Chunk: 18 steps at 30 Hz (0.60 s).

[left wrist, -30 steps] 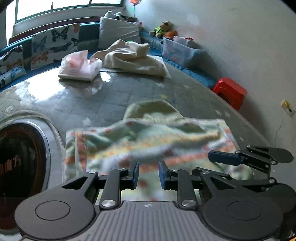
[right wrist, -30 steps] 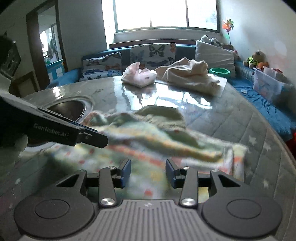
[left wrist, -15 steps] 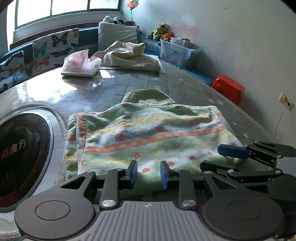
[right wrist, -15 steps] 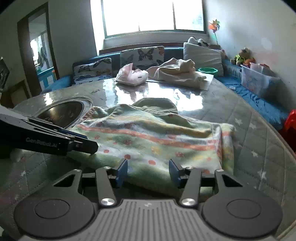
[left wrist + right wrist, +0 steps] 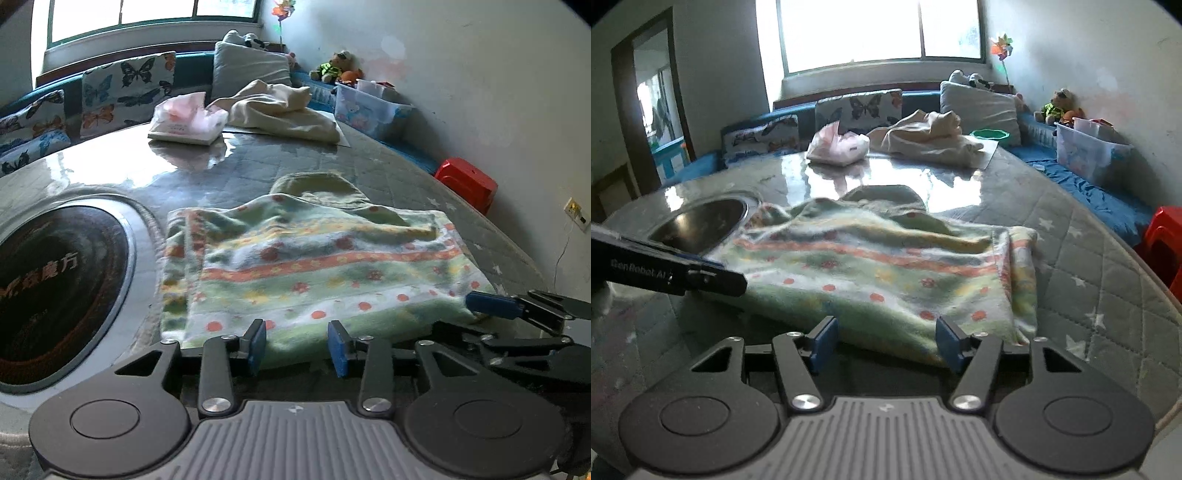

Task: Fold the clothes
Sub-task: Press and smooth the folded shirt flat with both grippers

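A green garment with flowers and orange stripes [image 5: 325, 266] lies folded on the grey quilted table [image 5: 388, 170], and a plain olive part [image 5: 317, 188] pokes out at its far side. My left gripper [image 5: 297, 345] sits at the garment's near edge. Its jaws are opening, the hem lies between the blue pads, and they do not press on it. My right gripper [image 5: 885, 343] stands at the same edge [image 5: 886, 280] further right. Its jaws are opening wider over the hem and hold nothing. Each gripper shows in the other's view, the right gripper's fingers [image 5: 491, 305] and the left gripper's fingers [image 5: 713, 278].
A round dark hob [image 5: 55, 288] is set into the table on the left. At the far side lie a pink tissue pack [image 5: 188, 118] and a crumpled beige garment [image 5: 280, 114]. A red stool [image 5: 467, 184] and a plastic box [image 5: 369, 110] stand to the right, beyond the table.
The garment, blurred and moving a second ago, now lies still and flat. Both grippers' jaws have widened and let go of its near edge.
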### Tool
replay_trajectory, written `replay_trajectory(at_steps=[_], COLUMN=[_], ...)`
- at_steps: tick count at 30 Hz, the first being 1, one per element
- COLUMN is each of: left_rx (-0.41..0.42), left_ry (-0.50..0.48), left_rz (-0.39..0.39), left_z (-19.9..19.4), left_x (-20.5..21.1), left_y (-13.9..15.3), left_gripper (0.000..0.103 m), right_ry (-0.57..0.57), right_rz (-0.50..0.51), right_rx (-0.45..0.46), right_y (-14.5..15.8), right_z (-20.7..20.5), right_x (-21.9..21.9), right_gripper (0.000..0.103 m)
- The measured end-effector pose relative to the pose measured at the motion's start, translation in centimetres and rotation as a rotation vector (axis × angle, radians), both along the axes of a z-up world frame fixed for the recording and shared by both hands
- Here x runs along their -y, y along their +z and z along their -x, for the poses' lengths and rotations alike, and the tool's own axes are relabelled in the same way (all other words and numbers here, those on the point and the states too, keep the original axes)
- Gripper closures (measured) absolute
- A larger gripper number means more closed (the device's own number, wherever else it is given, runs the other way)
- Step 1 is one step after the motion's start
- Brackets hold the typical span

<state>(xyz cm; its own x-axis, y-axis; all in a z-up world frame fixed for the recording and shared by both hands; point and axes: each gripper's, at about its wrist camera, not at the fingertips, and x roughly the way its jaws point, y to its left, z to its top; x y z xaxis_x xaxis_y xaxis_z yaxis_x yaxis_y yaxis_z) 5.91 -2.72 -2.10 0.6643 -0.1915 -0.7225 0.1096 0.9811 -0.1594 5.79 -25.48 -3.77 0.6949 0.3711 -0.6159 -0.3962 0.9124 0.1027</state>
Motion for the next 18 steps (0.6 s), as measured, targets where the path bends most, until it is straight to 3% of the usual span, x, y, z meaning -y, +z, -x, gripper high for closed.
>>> replay_trajectory(at_steps=[18], left_rx=[-0.029], left_ry=[0.074], left_rz=[0.043], left_z=[-0.7], left_x=[-2.7], left_y=[-0.6], left_gripper=[0.063], right_ry=[-0.077], right_rz=[-0.026], right_rx=[-0.002], right_y=[-0.1], right_z=[-2.2], right_x=[2.2], right_gripper=[0.035])
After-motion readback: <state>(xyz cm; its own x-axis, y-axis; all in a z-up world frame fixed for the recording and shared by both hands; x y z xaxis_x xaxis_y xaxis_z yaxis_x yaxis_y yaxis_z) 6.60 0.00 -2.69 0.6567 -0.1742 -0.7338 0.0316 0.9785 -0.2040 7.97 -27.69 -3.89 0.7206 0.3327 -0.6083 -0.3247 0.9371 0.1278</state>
